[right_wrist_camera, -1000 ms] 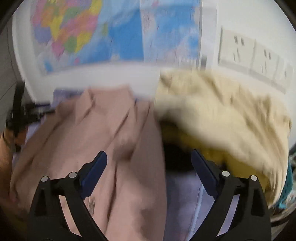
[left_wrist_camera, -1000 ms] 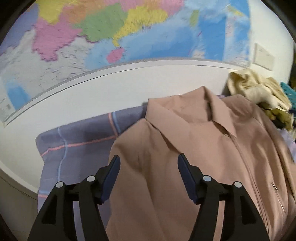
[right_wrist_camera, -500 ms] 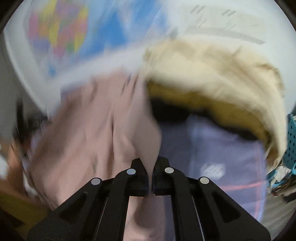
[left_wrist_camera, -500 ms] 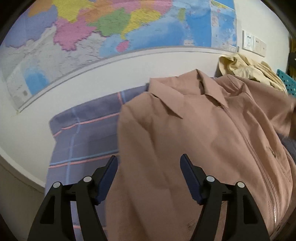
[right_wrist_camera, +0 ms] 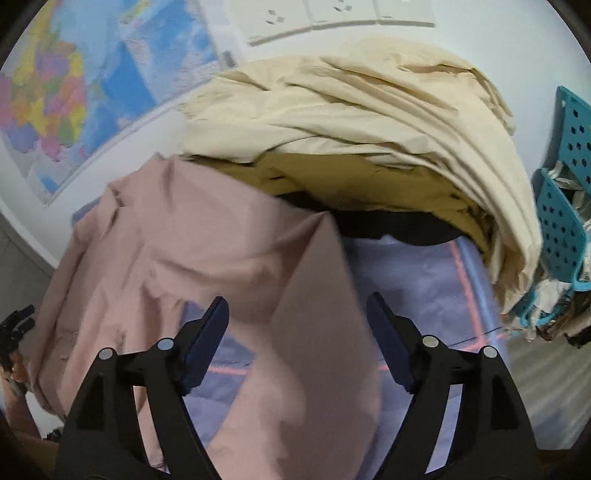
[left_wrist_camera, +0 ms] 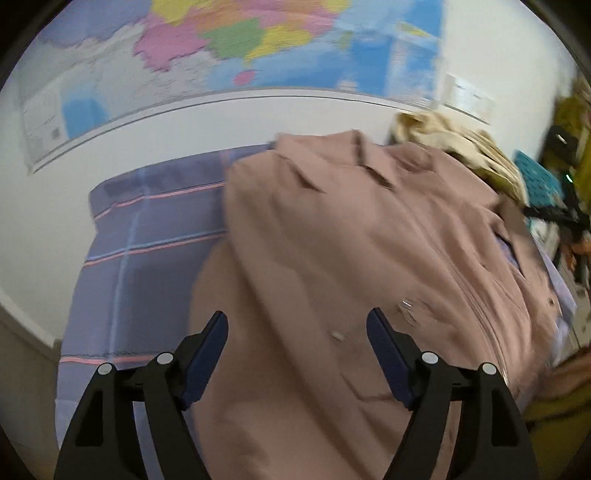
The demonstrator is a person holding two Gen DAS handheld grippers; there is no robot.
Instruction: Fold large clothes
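Note:
A dusty-pink collared shirt (left_wrist_camera: 351,236) lies face up on a purple checked cloth (left_wrist_camera: 147,236), collar toward the wall. My left gripper (left_wrist_camera: 297,332) is open and empty just above the shirt's lower left part. In the right wrist view the shirt's right sleeve (right_wrist_camera: 306,332) lies folded over toward the shirt body (right_wrist_camera: 147,240), and my right gripper (right_wrist_camera: 297,332) hangs open above it, holding nothing.
A heap of cream and mustard clothes (right_wrist_camera: 369,129) sits at the back right against the wall, with a teal perforated basket (right_wrist_camera: 565,214) beside it. A map (left_wrist_camera: 258,48) and wall sockets (right_wrist_camera: 332,14) are on the wall. The table edge (left_wrist_camera: 22,325) is at left.
My right gripper was shut on the pink sleeve half a second ago; it has let go and stands open. My left gripper has drifted down the shirt, staying open.

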